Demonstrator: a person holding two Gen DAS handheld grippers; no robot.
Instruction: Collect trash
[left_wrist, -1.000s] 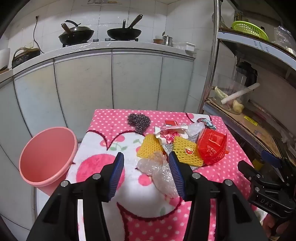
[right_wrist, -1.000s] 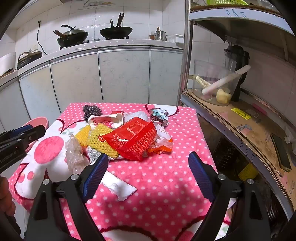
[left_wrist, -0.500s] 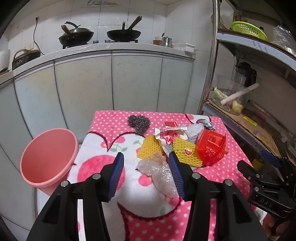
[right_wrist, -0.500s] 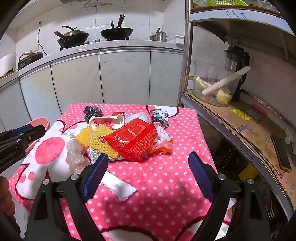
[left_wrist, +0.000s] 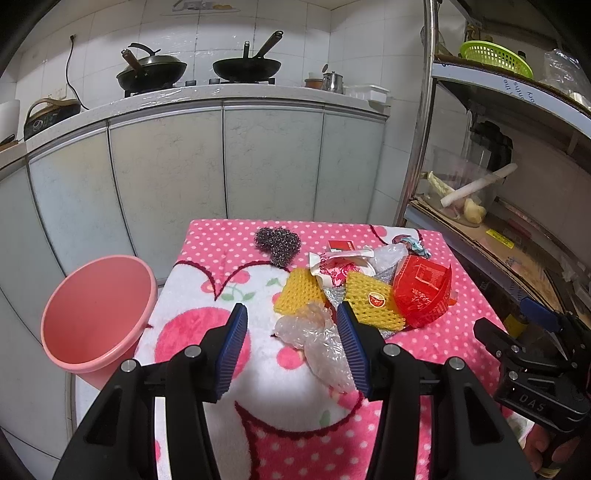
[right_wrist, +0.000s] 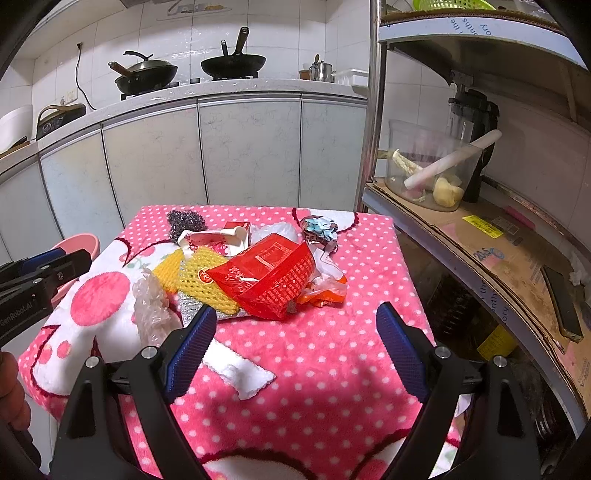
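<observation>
- The trash lies in a loose heap on the far half of the desk (left_wrist: 207, 243), which wears a pink polka-dot cloth with white and cherry patches.
- Nearest to me in the heap is a crumpled clear plastic bag (left_wrist: 317, 341); in my left wrist view it sits between the blue pads of my left gripper (left_wrist: 291, 345), closer to the right pad. I cannot tell whether the pads are down at its level.
- My left gripper is spread wide and pinches nothing.
- Just beyond the bag lie two yellow foam nets (left_wrist: 371, 304), and a red wrapper (right_wrist: 271, 278) overlaps the right one.
- Behind them are a white and red packet (left_wrist: 338, 264), more clear plastic and a small blue-grey crumpled scrap (right_wrist: 319, 227) at the far right.
- A dark steel scourer (left_wrist: 277, 242) sits apart at the far left of the heap.
- An orange wrapper (right_wrist: 325, 291) pokes out from under the red wrapper on its right.
- My right gripper (right_wrist: 295, 341) is spread very wide over bare cloth on the near right, clear of the heap, holding nothing.
- A pink bin (left_wrist: 94, 314) stands tilted beside the desk's left edge, mouth towards me.
- Grey cabinets with two woks on top fill the far wall; a metal shelf rack stands to the right.
</observation>
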